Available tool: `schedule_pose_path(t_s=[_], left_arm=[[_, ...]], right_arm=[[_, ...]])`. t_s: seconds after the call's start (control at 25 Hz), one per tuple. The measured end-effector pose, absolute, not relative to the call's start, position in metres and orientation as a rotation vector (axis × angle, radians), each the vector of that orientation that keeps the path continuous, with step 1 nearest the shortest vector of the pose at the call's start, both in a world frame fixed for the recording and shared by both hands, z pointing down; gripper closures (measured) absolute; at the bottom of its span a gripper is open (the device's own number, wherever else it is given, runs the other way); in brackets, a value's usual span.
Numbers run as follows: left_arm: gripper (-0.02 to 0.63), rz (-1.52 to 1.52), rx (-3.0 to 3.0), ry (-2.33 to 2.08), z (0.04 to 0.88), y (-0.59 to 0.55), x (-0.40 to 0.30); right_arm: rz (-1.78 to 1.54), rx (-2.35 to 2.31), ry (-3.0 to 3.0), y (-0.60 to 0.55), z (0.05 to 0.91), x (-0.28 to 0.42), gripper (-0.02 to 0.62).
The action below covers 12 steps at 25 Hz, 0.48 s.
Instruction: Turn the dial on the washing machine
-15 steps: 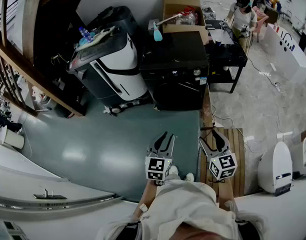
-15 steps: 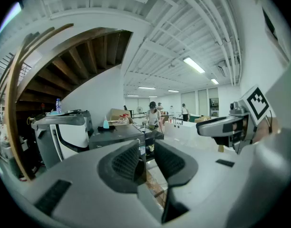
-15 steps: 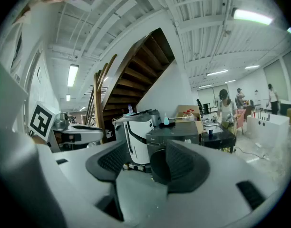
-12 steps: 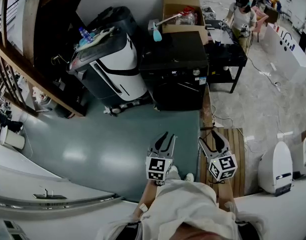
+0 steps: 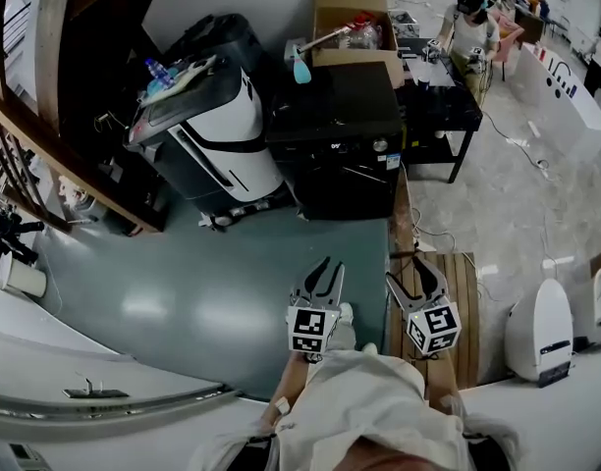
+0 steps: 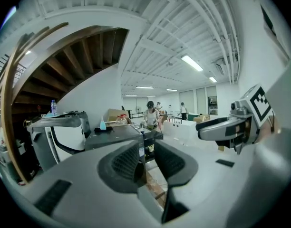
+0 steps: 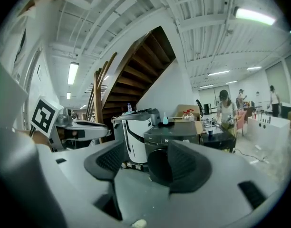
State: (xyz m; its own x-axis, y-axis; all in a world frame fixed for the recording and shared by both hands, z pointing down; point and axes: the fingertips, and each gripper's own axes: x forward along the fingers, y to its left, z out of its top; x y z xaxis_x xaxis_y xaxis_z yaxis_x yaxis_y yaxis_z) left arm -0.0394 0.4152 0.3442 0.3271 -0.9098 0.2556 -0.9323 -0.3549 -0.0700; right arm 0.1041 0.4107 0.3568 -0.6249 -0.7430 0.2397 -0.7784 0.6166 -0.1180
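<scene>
The black front-loading washing machine [image 5: 335,135] stands across the grey floor, far ahead of both grippers. Its small round dial [image 5: 381,145] sits on the right of the top front panel. My left gripper [image 5: 322,269] and right gripper [image 5: 413,269] hover side by side low in the head view, both pointing toward the machine. Each is open with nothing between its fingers. The washing machine [image 7: 171,133] shows through the right gripper's [image 7: 145,163] jaws in the right gripper view. It appears beyond the left gripper's [image 6: 145,160] narrow gap as the washing machine [image 6: 112,136].
A white-and-black machine [image 5: 217,135] stands left of the washer, and a cardboard box [image 5: 352,18] and a blue bottle [image 5: 300,67] behind it. To the right is a black table [image 5: 443,101] with a person [image 5: 469,27]. A wooden pallet [image 5: 463,292] lies under the right gripper. White appliances [image 5: 539,327] stand right.
The whole head view has slid slightly left and up. Both grippers keep about the same place and the same jaw spread.
</scene>
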Motion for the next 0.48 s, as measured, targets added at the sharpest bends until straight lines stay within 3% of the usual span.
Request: schedule_pose_path(t_s=[0.48], left_arm=[[0.5, 0.396, 2.473, -1.696, 0.358, 0.353, -0.064]], right_arm=[[0.333, 1.262, -2.627, 0.343, 0.368, 0.083, 0.319]])
